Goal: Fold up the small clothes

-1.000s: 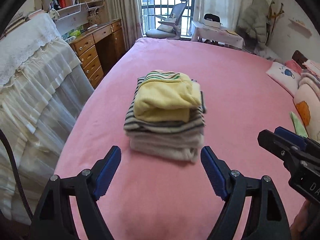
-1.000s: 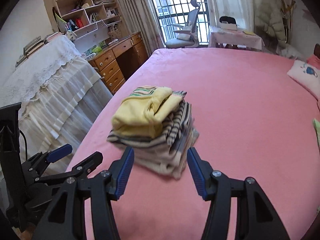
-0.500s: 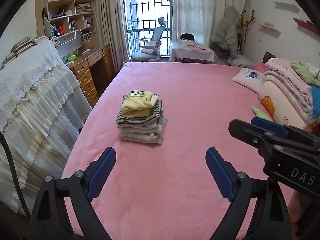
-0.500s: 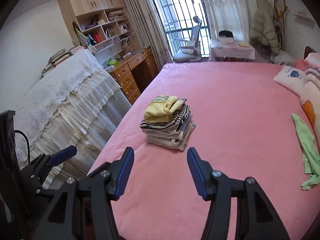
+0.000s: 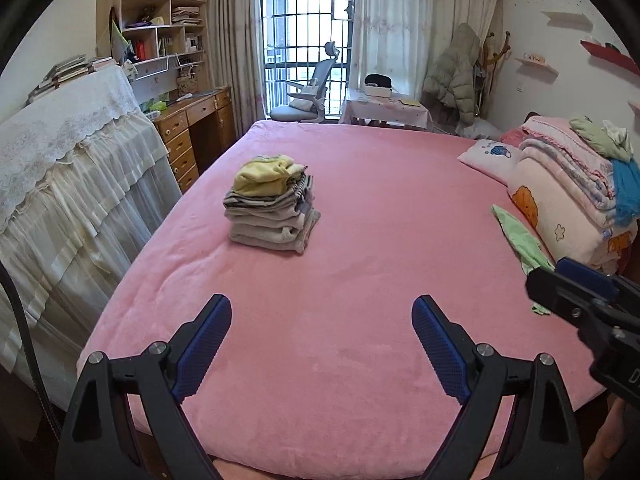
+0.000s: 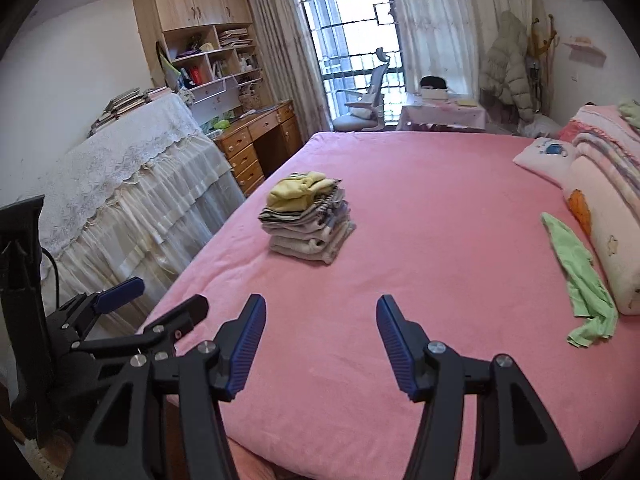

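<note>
Over the near edge of the bed (image 5: 360, 208), both tongs hang released, nothing between the blue pads. Left tongs (image 5: 322, 344) spread wide; right tongs (image 6: 320, 340) less wide, jaws apart over bare pink cover. Folded stack (image 5: 270, 210) sits on the left half of the bed, well apart from both tongs, yellow piece (image 5: 262, 178) on top, striped and grey pieces beneath, edges roughly flush. Green garment (image 6: 580, 276) lies unfolded and crumpled along the right side of the bed, just beside the rolled quilts (image 5: 568, 196), its near end close to the right tongs in the left view. Pillow (image 5: 490, 156) lies beyond the quilts; more loose clothes (image 5: 600, 138) sit on top of them. Open pink cover lies between the tongs and the stack, and between the stack and the green garment. Around the bed: lace-draped piece (image 6: 132, 184) to the left with books on top, wooden desk (image 6: 256, 144) with drawers and shelves above, office chair (image 5: 306, 94) at the barred window, small covered table (image 5: 386, 106), padded coat (image 5: 458, 68) hanging in the far right corner. In the right view the left tongs show at lower left, off the bed edge.
</note>
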The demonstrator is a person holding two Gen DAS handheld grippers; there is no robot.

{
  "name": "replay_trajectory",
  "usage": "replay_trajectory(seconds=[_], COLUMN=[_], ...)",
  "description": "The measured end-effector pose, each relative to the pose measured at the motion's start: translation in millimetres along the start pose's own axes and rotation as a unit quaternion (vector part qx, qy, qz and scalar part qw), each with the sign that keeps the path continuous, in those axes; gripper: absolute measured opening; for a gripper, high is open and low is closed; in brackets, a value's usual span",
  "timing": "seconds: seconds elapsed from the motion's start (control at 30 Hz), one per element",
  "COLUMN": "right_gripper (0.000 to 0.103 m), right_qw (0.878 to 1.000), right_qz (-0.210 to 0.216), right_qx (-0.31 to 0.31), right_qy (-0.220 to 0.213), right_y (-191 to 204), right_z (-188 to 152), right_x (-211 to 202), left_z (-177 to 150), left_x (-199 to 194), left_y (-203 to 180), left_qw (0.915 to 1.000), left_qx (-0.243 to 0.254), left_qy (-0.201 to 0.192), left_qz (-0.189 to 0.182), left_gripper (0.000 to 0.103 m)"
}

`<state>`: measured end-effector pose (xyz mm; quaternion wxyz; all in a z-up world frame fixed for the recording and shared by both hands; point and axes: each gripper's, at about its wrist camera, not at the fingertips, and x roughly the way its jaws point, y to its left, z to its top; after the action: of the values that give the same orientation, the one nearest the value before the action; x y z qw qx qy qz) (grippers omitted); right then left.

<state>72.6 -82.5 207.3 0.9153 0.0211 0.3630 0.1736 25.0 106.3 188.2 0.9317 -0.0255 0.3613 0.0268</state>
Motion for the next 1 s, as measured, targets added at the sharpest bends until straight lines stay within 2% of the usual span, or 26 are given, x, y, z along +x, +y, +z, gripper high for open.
replay_trajectory(seconds=[0.23,0.3,0.57,0.77,1.0], right_gripper=[0.058,0.058,0.059,0.059,0.059], right_qw=[0.999,0.999,0.995,0.993,0.993], right_qz=[-0.043,-0.045,-0.085,-0.105,-0.115], right_qx=[0.007,0.015,0.047,0.047,0.041], right_qy=[-0.023,-0.026,-0.028,-0.008,0.001], right_y=[-19,-24,-42,-50,-52], right_z=[-47,-58,-101,-119,-130], right_x=[-13,-13,-8,7,15], left_z=[-36,-44,-72,-89,-100], left_x=[7,9,22,40,59], left_y=[-23,-29,-43,-57,-66], left_qw=[0.9998,0.9997,0.9999,0.9997,0.999], left_qx=[-0.013,-0.014,-0.013,0.015,0.014], left_qy=[0.0,-0.002,0.003,0.018,0.041], left_qz=[-0.015,-0.019,-0.008,0.01,-0.005], left_gripper=[0.091,0.096,0.098,0.098,0.098])
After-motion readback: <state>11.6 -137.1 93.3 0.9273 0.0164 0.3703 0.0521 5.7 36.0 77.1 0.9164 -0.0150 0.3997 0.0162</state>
